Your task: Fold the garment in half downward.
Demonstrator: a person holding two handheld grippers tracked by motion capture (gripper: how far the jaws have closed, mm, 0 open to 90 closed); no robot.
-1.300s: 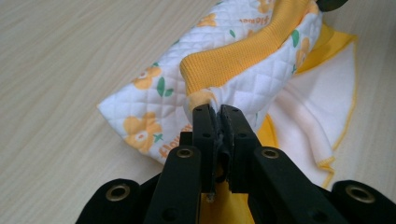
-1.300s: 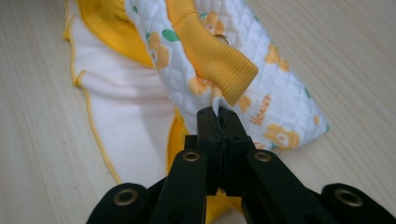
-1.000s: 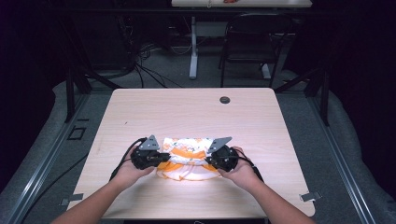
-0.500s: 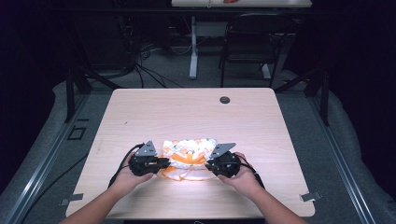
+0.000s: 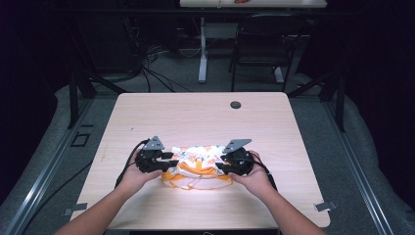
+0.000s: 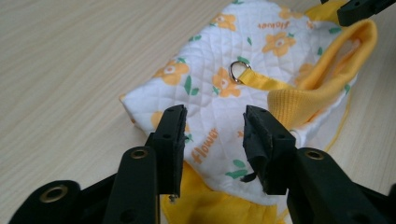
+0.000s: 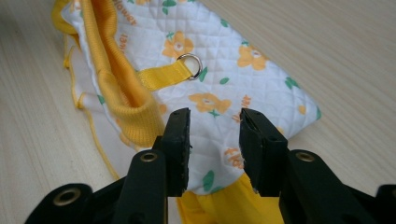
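A small white quilted garment (image 5: 198, 160) with orange flowers, yellow ribbed trim and a metal ring (image 6: 239, 71) on a yellow strap lies folded near the table's front edge. My left gripper (image 5: 172, 158) is at its left end, my right gripper (image 5: 220, 163) at its right end. Both have just been opening their jaws. In the left gripper view the jaws stand apart over the quilted cloth (image 6: 219, 98), pads off it. In the right gripper view the jaws likewise gape above the garment (image 7: 215, 88), whose ring (image 7: 190, 65) lies beyond them.
The light wooden table (image 5: 195, 117) has a small dark round cap (image 5: 236, 105) near its far edge. Dark floor, cables and chair legs lie beyond the table. A person's forearms come in from the bottom edge.
Both grippers' jaws have come apart and let go of the garment. The hands have slid slightly toward the front edge, and the garment has settled flat between them.
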